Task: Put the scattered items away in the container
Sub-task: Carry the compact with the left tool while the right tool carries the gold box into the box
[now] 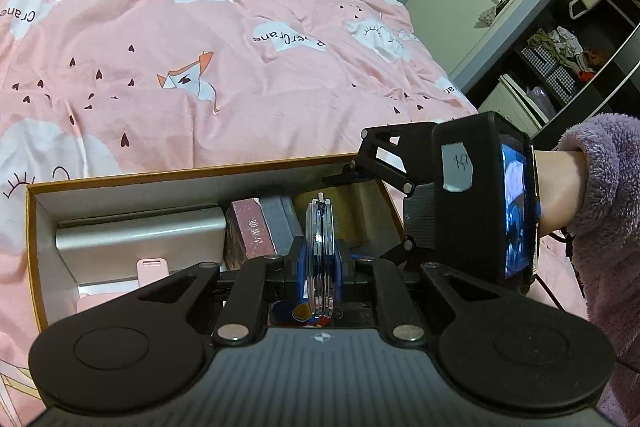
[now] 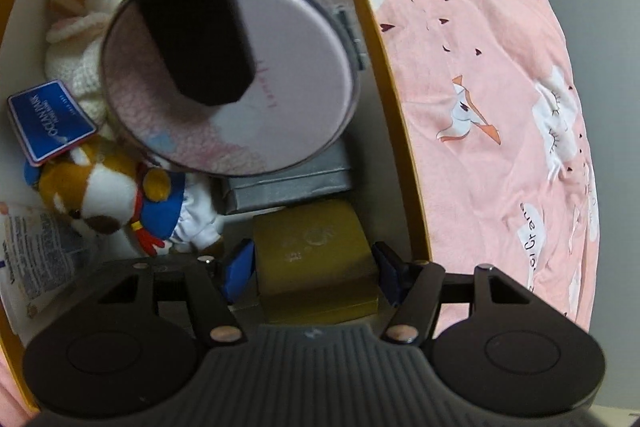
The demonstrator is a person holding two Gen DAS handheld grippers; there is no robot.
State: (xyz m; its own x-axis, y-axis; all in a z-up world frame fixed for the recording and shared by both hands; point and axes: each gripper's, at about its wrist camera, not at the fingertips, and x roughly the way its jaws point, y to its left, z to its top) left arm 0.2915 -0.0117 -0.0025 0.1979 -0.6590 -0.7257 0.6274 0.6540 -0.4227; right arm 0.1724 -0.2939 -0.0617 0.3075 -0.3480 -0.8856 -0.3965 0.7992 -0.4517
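Observation:
An orange-rimmed cardboard box (image 1: pixel 160 179) lies on the pink duvet. My left gripper (image 1: pixel 320 267) is shut on a round pink compact mirror (image 1: pixel 319 239), held edge-on over the box's inside. In the right wrist view the same mirror (image 2: pixel 280 67) shows its flat face, with a black left finger (image 2: pixel 192 27) across it. My right gripper (image 2: pixel 314 267) is low inside the box, its blue pads (image 2: pixel 240 265) pressing both sides of an olive-gold box (image 2: pixel 316 251). The right gripper's body (image 1: pixel 472 203) shows over the box's right end.
Inside the box lie a silver case (image 1: pixel 140 231), a dark red carton (image 1: pixel 252 227), a grey box (image 2: pixel 288 187), a plush toy (image 2: pixel 104 195) with a blue tag, a white knitted item (image 2: pixel 80 35) and a packet (image 2: pixel 36 247). Shelves (image 1: pixel 560 47) stand beyond the bed.

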